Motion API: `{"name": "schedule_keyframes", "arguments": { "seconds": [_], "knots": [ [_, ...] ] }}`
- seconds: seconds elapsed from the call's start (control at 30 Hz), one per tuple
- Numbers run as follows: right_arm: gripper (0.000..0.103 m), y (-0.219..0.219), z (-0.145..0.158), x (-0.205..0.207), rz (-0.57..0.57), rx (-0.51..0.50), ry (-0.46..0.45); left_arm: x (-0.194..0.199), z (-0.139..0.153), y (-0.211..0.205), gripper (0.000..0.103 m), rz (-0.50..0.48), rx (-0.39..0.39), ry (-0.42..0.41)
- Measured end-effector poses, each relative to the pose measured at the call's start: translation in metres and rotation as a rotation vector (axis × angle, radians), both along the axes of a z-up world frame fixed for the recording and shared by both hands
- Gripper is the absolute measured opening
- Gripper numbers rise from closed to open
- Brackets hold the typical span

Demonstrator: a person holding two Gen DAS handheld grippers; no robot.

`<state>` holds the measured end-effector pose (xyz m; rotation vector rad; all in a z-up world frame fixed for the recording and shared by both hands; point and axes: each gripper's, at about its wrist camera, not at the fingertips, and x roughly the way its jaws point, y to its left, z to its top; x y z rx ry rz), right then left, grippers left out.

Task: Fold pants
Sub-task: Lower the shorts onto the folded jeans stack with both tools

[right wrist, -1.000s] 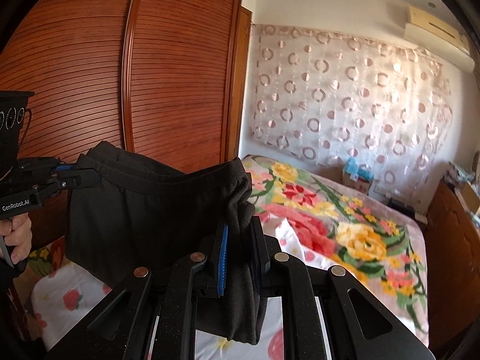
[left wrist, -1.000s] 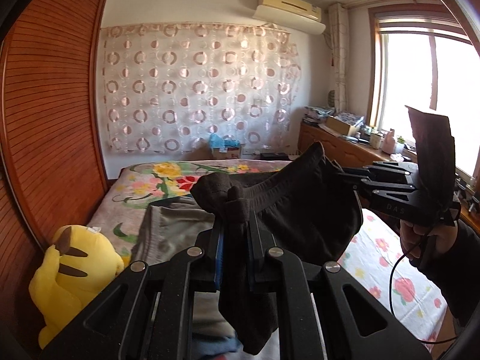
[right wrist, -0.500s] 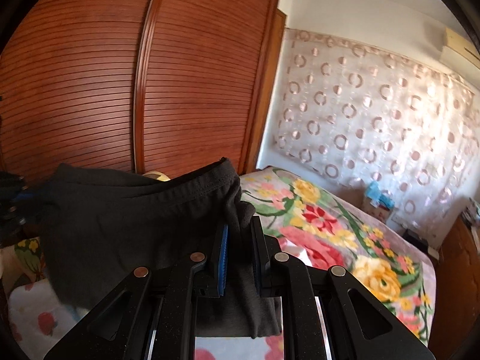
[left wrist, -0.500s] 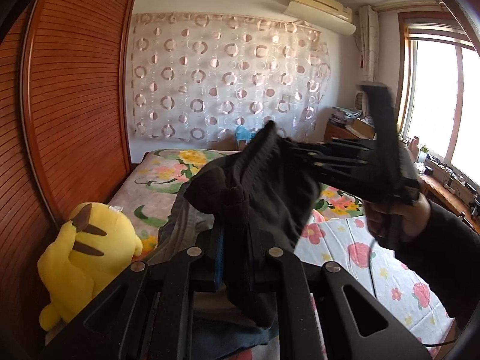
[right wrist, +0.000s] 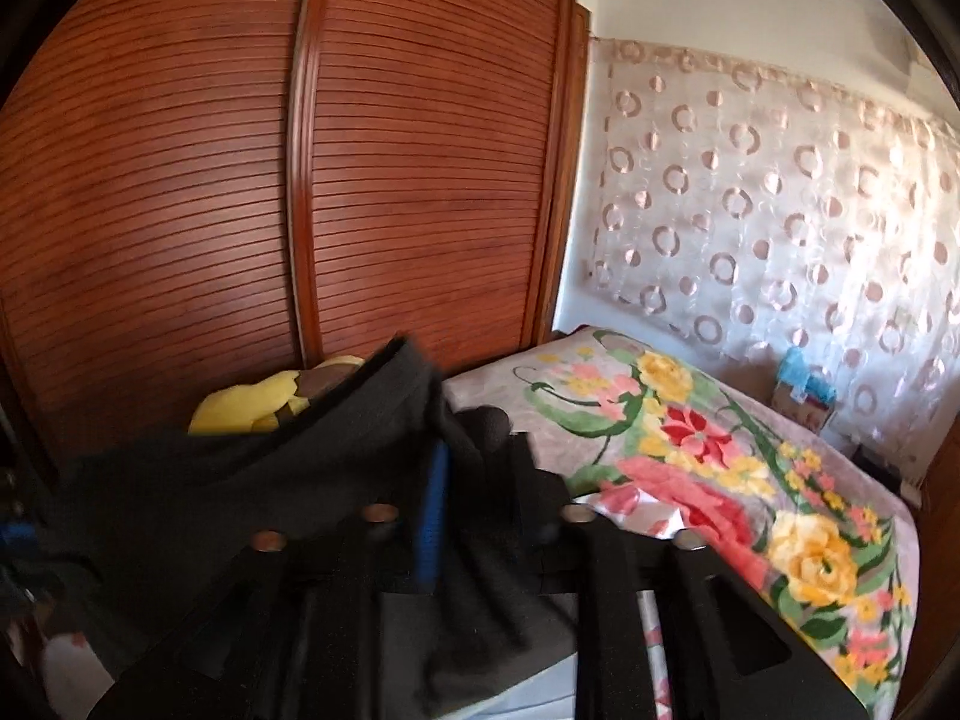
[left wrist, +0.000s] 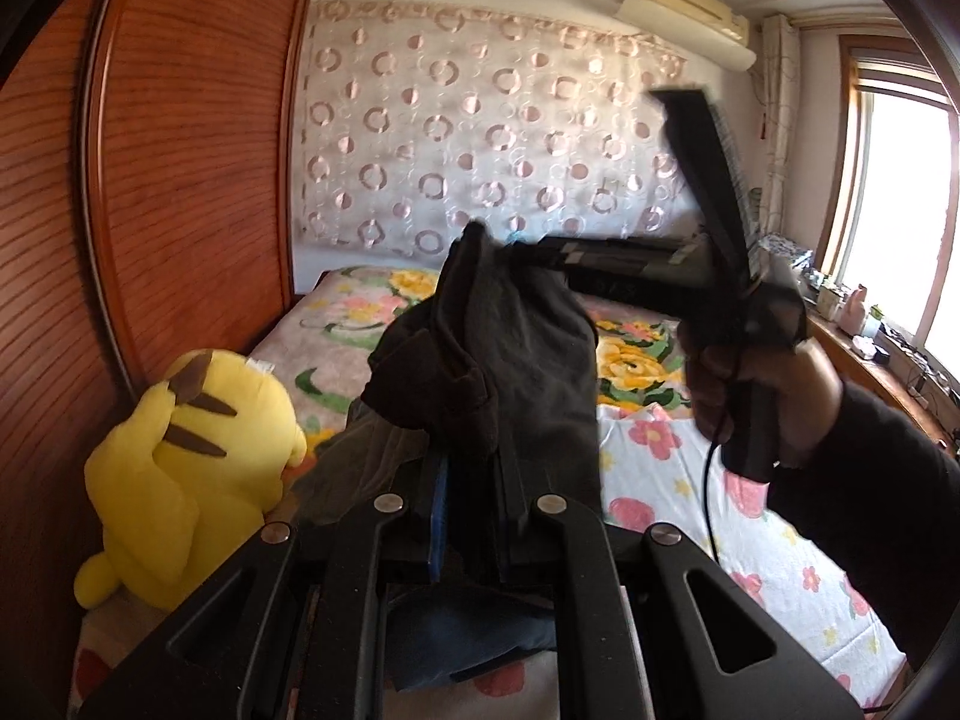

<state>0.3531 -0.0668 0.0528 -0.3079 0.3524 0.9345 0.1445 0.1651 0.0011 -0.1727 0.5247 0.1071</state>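
Note:
Dark pants hang in the air above the bed, held at the waistband by both grippers. My left gripper is shut on one bunched end of the waistband. My right gripper is shut on the other end, close above and beyond the left one, with the hand behind it. In the right wrist view the right gripper is clamped on the pants, which stretch down to the left. The legs are hidden below the frames.
A yellow plush toy sits by the wooden wardrobe on the left. Grey and blue clothes lie on the bed beneath the pants. The flowered bedspread runs toward the curtain. A window is on the right.
The right gripper has swung left toward the left gripper, bringing the two waistband ends close together. The pants have bunched up between them. Both grips held.

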Motion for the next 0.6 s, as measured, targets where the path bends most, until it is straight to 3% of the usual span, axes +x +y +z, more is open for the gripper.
{"name": "schedule_keyframes", "arguments": {
  "seconds": [0.07, 0.17, 0.37, 0.6],
  "knots": [
    [0.039, -0.008, 0.004, 0.003, -0.008, 0.025, 0.008, 0.001, -0.008, 0.002, 0.013, 0.013, -0.013, 0.016],
    [0.04, -0.024, 0.001, 0.003, 0.008, 0.034, 0.043, 0.003, -0.017, 0.007, 0.013, 0.03, -0.021, 0.037],
    [0.04, -0.04, -0.023, 0.013, 0.053, -0.041, 0.111, 0.003, -0.022, 0.015, 0.013, 0.057, -0.03, 0.048],
    [0.039, -0.037, -0.036, 0.045, -0.018, -0.077, 0.172, 0.002, -0.031, 0.018, 0.013, 0.066, -0.036, 0.067]
  ]
}}
